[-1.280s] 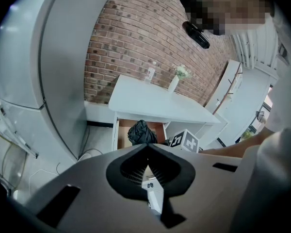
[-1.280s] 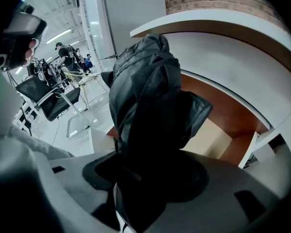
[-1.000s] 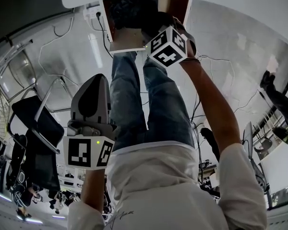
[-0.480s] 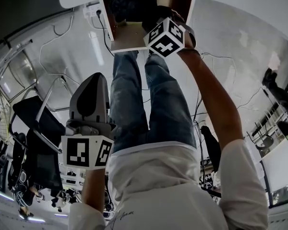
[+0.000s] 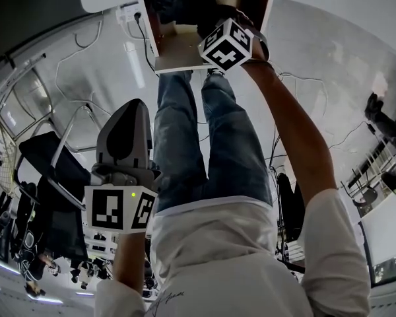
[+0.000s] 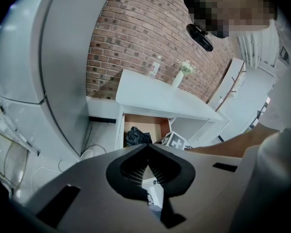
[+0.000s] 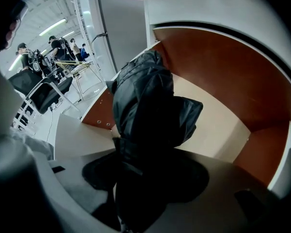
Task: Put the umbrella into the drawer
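The black folded umbrella (image 7: 145, 101) hangs inside the open drawer (image 7: 218, 125), over its pale floor and between its brown walls. My right gripper (image 7: 136, 169) is shut on the umbrella's lower end. In the head view the right gripper (image 5: 214, 22) reaches into the drawer (image 5: 175, 55) under the white desk, with its marker cube at the drawer's front. The left gripper (image 5: 127, 121) is held back by my left side, shut and empty. From the left gripper (image 6: 148, 166) view the drawer (image 6: 157, 125) shows far off with the umbrella (image 6: 137, 136) in it.
A white desk (image 6: 155, 93) with a vase (image 6: 180, 76) and a small bottle (image 6: 155, 69) stands over the drawer, against a brick wall. A black office chair (image 5: 49, 170) stands to my left. Cables (image 5: 145, 45) run across the floor near the drawer. My legs (image 5: 204, 137) are just before the drawer.
My right gripper has pushed a little deeper into the drawer with the umbrella. The left gripper has stayed where it was.
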Available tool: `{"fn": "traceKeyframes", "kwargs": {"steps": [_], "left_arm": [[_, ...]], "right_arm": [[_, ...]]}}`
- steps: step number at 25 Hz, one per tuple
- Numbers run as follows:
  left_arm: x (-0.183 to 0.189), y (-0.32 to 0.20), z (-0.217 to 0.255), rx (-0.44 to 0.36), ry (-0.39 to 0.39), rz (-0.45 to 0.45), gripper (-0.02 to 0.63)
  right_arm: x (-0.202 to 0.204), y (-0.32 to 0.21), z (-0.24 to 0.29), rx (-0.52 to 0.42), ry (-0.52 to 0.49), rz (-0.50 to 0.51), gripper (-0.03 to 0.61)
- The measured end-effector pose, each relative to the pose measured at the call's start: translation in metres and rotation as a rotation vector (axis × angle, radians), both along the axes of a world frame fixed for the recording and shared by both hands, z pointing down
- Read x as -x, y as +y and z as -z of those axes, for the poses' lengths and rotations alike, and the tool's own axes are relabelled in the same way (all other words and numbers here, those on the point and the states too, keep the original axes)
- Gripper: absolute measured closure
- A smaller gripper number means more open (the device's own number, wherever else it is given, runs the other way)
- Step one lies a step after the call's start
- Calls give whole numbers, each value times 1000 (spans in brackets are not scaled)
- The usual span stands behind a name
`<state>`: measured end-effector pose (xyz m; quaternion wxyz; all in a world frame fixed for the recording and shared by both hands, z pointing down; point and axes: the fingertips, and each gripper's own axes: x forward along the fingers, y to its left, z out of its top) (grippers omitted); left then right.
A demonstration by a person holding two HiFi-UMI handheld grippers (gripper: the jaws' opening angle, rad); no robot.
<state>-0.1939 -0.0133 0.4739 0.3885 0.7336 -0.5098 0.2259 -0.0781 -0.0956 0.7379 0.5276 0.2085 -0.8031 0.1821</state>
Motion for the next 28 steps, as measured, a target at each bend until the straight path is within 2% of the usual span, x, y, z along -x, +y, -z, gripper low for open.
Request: {"fn": "traceKeyframes", "kwargs": {"steps": [11, 23, 28], "left_arm": [[0, 4, -3, 14, -8, -27, 598], [4, 4, -6, 21, -2, -18, 598], [4, 5, -1, 16, -5, -15, 598]], "right_arm": [[0, 3, -16, 9, 33, 12, 308], [-1, 2, -24, -10, 63, 39, 302], [-7, 9, -24, -7, 99, 91, 298]]}}
